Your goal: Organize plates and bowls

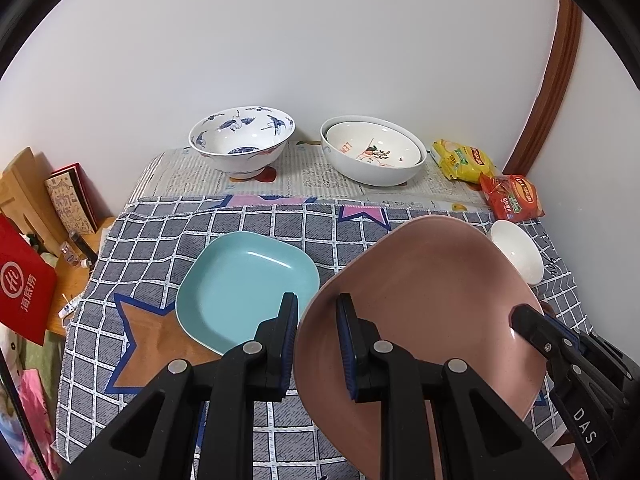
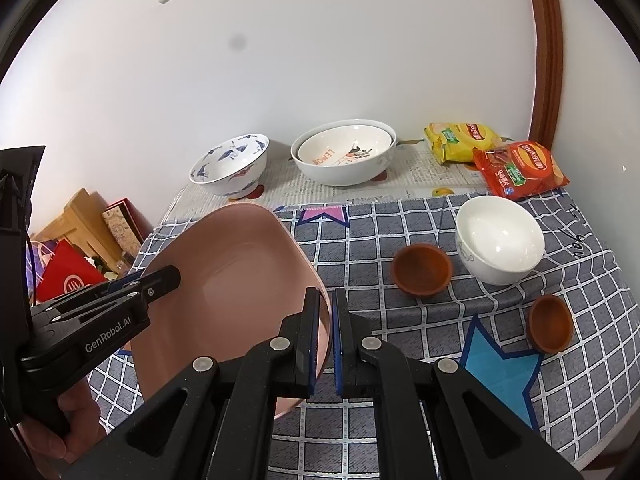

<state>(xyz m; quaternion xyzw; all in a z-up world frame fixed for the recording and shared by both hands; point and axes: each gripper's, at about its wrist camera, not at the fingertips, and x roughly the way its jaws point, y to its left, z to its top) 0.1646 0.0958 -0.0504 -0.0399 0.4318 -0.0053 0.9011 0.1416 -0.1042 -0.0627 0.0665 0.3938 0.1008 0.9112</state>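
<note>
A pink square plate (image 1: pixel 424 300) (image 2: pixel 236 264) hangs tilted above the checked cloth, held at both sides. My left gripper (image 1: pixel 317 308) is shut on its left rim; from the right wrist view its fingertip (image 2: pixel 168 276) shows over that edge. My right gripper (image 2: pixel 327 304) is shut on the right rim, seen as a black finger (image 1: pixel 520 316) in the left wrist view. A light blue square plate (image 1: pixel 244 280) lies flat on the cloth just left of the pink one. A small white bowl (image 2: pixel 500 240) and two brown dishes (image 2: pixel 422 268) (image 2: pixel 550 324) sit to the right.
At the back by the wall stand a blue-and-white crane bowl (image 1: pixel 240 140) and two nested white bowls (image 1: pixel 372 152). Yellow (image 2: pixel 460 138) and red snack bags (image 2: pixel 520 170) lie in the back right corner. A red bag (image 1: pixel 20 280) and wooden boards crowd the left of the table.
</note>
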